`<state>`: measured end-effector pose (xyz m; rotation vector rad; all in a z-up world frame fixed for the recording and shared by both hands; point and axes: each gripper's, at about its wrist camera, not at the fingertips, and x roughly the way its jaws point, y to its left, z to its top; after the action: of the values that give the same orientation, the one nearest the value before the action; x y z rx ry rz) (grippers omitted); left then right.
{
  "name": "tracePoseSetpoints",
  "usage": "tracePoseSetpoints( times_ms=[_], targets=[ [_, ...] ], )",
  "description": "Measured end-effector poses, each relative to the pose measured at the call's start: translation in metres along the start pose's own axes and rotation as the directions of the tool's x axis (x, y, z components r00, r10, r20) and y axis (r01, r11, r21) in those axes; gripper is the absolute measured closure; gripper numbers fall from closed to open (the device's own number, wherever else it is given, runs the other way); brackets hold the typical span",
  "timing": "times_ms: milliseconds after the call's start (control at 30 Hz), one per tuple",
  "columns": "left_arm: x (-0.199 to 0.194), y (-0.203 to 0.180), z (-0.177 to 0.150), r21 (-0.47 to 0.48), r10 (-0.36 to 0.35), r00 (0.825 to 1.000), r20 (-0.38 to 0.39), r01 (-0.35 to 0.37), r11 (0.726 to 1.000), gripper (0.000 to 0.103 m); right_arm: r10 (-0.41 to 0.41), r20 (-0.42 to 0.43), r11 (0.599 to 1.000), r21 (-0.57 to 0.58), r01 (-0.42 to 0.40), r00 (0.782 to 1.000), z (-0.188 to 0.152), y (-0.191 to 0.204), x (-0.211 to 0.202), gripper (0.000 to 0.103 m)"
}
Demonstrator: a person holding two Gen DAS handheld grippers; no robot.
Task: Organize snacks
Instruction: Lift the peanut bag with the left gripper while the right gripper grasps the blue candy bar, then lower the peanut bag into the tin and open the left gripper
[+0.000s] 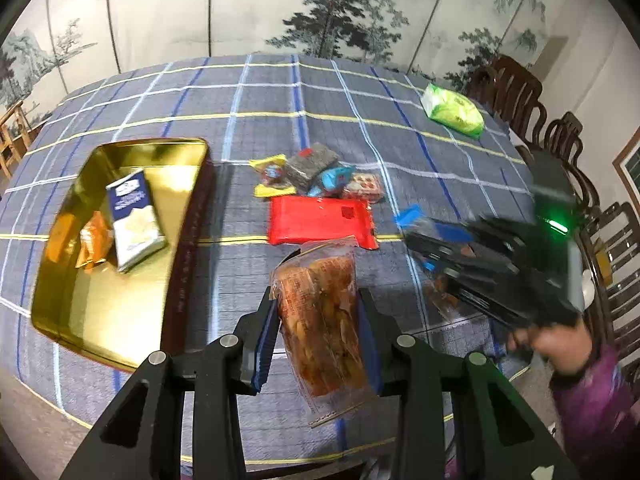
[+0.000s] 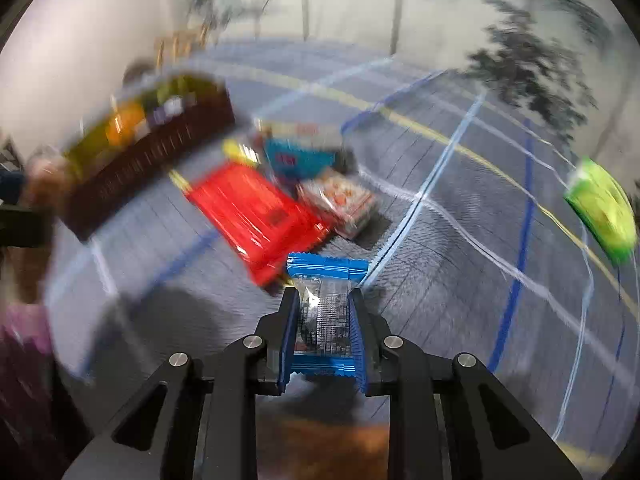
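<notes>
My left gripper (image 1: 318, 300) is shut on a clear packet of orange-brown snacks (image 1: 324, 320), held above the checked tablecloth. My right gripper (image 2: 323, 294) is shut on a blue-edged snack packet (image 2: 326, 312); it shows blurred at the right of the left wrist view (image 1: 416, 236). A gold tin (image 1: 72, 312) at the left holds a blue-white box (image 1: 134, 216) and an orange packet (image 1: 94, 242). A red packet (image 1: 320, 220) and several small snacks (image 1: 316, 174) lie in the table's middle.
A green bag (image 1: 454, 110) lies at the far right of the table (image 1: 260, 92). Dark wooden chairs (image 1: 560, 136) line the right side. A painted folding screen stands behind the table. The right wrist view is motion-blurred.
</notes>
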<state>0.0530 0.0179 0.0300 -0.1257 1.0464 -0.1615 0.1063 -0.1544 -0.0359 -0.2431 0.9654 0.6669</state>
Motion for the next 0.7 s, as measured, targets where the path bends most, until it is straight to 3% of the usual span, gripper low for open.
tracePoseSetpoints(
  times_ms=[100, 300, 533, 700],
  targets=[
    [-0.014, 0.021, 0.001, -0.038, -0.012, 1.0, 0.013, 0.012, 0.999, 0.07, 0.021, 0.106, 0.993, 0.11, -0.033, 0.994, -0.011, 0.01, -0.032, 0.078],
    [-0.041, 0.074, 0.001, -0.099, 0.075, 0.996, 0.05, -0.069, 0.993, 0.07, 0.084, 0.247, 0.967, 0.215, -0.139, 0.965, -0.03, 0.058, -0.073, 0.078],
    [-0.047, 0.127, -0.003, -0.15, 0.163, 0.984, 0.066, -0.152, 0.977, 0.07, 0.106, 0.276, 0.966, 0.197, -0.165, 0.955, -0.024, 0.089, -0.089, 0.078],
    [-0.041, 0.146, -0.002, -0.167, 0.182, 0.981, 0.072, -0.168, 0.971, 0.07, 0.116, 0.286, 0.965, 0.196, -0.176, 0.951, -0.018, 0.095, -0.094, 0.078]
  ],
)
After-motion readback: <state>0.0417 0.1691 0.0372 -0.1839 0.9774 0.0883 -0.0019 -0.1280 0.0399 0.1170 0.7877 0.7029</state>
